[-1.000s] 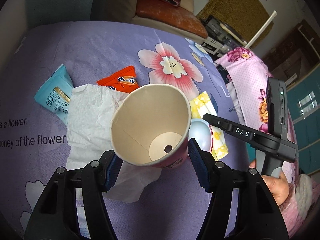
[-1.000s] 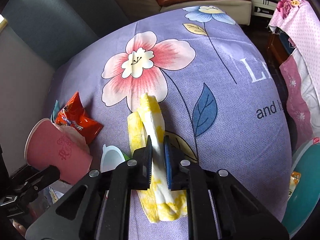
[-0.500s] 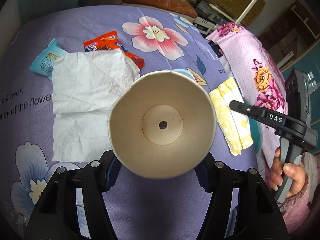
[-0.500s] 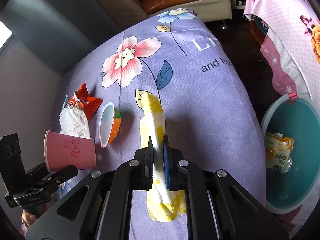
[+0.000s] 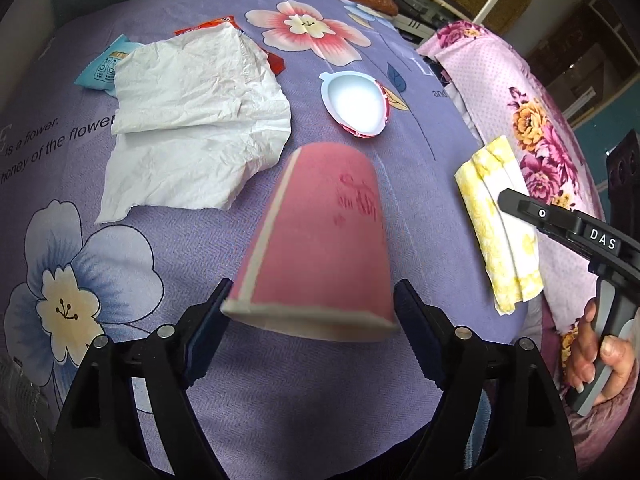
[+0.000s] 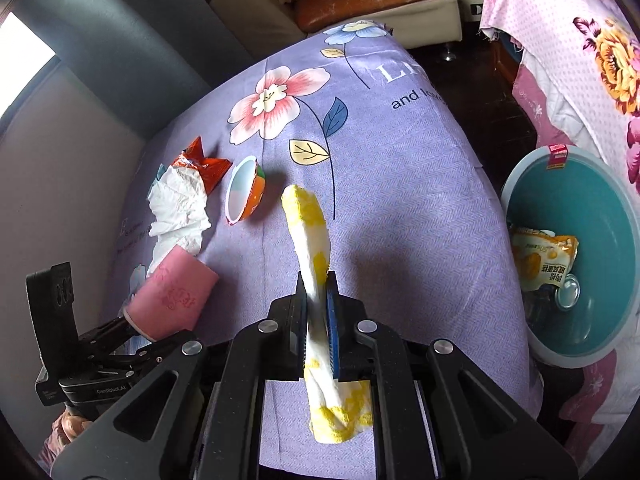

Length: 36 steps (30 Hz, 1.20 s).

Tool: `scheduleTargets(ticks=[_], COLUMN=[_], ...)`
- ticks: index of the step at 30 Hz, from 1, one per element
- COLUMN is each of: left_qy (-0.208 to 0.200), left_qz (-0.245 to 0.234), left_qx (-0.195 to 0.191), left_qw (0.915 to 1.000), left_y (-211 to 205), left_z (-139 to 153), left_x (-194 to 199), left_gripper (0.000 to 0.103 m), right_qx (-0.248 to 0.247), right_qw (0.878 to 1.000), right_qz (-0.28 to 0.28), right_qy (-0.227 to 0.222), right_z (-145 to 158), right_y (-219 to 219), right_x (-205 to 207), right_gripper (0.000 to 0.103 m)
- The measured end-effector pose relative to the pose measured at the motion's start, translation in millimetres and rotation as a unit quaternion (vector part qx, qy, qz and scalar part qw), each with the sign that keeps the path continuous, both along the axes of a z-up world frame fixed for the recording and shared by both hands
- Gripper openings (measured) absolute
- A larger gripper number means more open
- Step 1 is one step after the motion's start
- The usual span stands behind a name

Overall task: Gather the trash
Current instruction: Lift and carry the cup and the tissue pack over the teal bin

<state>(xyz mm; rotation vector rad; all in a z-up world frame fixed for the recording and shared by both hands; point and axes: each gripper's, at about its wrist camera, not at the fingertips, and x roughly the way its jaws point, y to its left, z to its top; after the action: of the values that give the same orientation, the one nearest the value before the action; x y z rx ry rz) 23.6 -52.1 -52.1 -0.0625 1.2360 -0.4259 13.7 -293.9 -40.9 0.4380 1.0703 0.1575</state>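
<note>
1. Gripping a pink cup [image 5: 320,240] by its rim end, left gripper [image 5: 312,320] clamped on it, blue pads pressed to both sides, base pointing away over the purple cloth [image 5: 360,380].
2. Seen from the right wrist: same cup [image 6: 176,292] lifted off the cloth [image 6: 400,200], held out at the left edge, left gripper [image 6: 132,340] closed around its mouth end.
3. Pinching a yellow napkin [image 6: 310,236] on the other side: right gripper [image 6: 317,312] closed tight on its middle, folded strip sticking forward and up, loose tail drooping below the jaws.
4. From the left wrist: napkin [image 5: 500,224] hanging in the air off the cloth's right edge, right gripper [image 5: 520,208] biting it, hand [image 5: 596,360] wrapped on the grip.
5. Lying flat on the cloth beyond the cup: crumpled white tissue [image 5: 192,120], partly covering an orange wrapper [image 5: 276,62] and touching a blue packet [image 5: 102,70].
6. Resting on its side near the tissue: small empty cup [image 5: 354,104], white inside, orange outside.
7. Sitting low to the right of the cloth: teal bin [image 6: 580,248], yellow snack bag [image 6: 540,260] already inside.
</note>
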Motion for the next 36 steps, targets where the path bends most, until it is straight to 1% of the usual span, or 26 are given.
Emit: scheduleTargets(ticks=[1,3,4,8,11,15,16,19,20,23,25,27,30,33,36], left_qy=[-0.003,-0.008,-0.009,-0.007,0.002,-0.001,-0.004,-0.017,-0.02,-0.024,-0.028,-0.035,-0.055,-0.059,-0.064], left_qz=[-0.001,0.0,0.0,-0.005,-0.006,-0.006,-0.004,0.0,0.001,0.011,0.006,-0.014,-0.043,-0.063,-0.088], left_qx=[0.004,0.01,0.013,0.033,0.039,0.052,0.056,0.076,0.078,0.082,0.082,0.079,0.078,0.065,0.059], left_qw=[1.0,0.9999,0.9999,0.9994,0.9992,0.9986,0.9984,0.9969,0.9968,0.9962,0.9962,0.9961,0.9945,0.9941,0.9922], left_y=[0.4,2.0,1.9,-4.1,-11.3,-20.8,-22.0,-25.0,-25.2,-23.0,-26.1,-37.5,-61.4,-86.9,-117.5], left_z=[1.5,3.9,4.0,-1.5,-7.8,-12.7,-13.2,-11.8,-10.7,-7.8,-3.1,4.8,18.7,29.0,36.3], left_x=[-1.9,-3.4,-2.8,3.2,9.5,14.0,14.5,13.1,12.6,9.3,3.7,-3.7,-13.9,-16.1,-16.8], left_gripper=[0.082,0.09,0.091,0.092,0.092,0.092,0.091,0.078,0.073,0.07,0.069,0.069,0.069,0.069,0.07], right_qx=[0.001,0.004,0.005,0.009,0.008,0.01,0.011,0.017,0.019,0.026,0.032,0.037,0.046,0.053,0.057], right_qw=[1.0,1.0,1.0,1.0,1.0,1.0,1.0,1.0,1.0,0.999,0.999,0.999,0.998,0.996,0.994], right_qz=[0.001,0.003,0.003,0.004,0.003,-0.006,-0.009,-0.015,-0.016,-0.021,-0.025,-0.03,-0.043,-0.058,-0.081], right_qy=[0.001,0.003,0.004,0.004,0.002,0.003,0.003,0.001,0.0,-0.003,-0.007,-0.012,-0.02,-0.032,-0.047], right_z=[-0.9,-2.5,-3.2,-4.3,-3.0,-3.0,-3.3,-4.3,-4.6,-5.3,-4.9,-4.2,-2.4,2.4,10.8], right_y=[1.4,3.8,4.6,6.0,4.8,-2.8,-5.2,-12.5,-14.4,-20.3,-25.3,-32.0,-45.0,-61.2,-84.5], right_x=[-2.5,-6.0,-7.5,-12.0,-15.4,-17.0,-17.2,-19.3,-19.7,-20.2,-21.3,-22.2,-24.8,-31.0,-39.6], right_gripper=[0.008,0.008,0.008,0.008,0.008,0.008,0.008,0.008,0.008,0.008,0.008,0.008,0.008,0.008,0.008])
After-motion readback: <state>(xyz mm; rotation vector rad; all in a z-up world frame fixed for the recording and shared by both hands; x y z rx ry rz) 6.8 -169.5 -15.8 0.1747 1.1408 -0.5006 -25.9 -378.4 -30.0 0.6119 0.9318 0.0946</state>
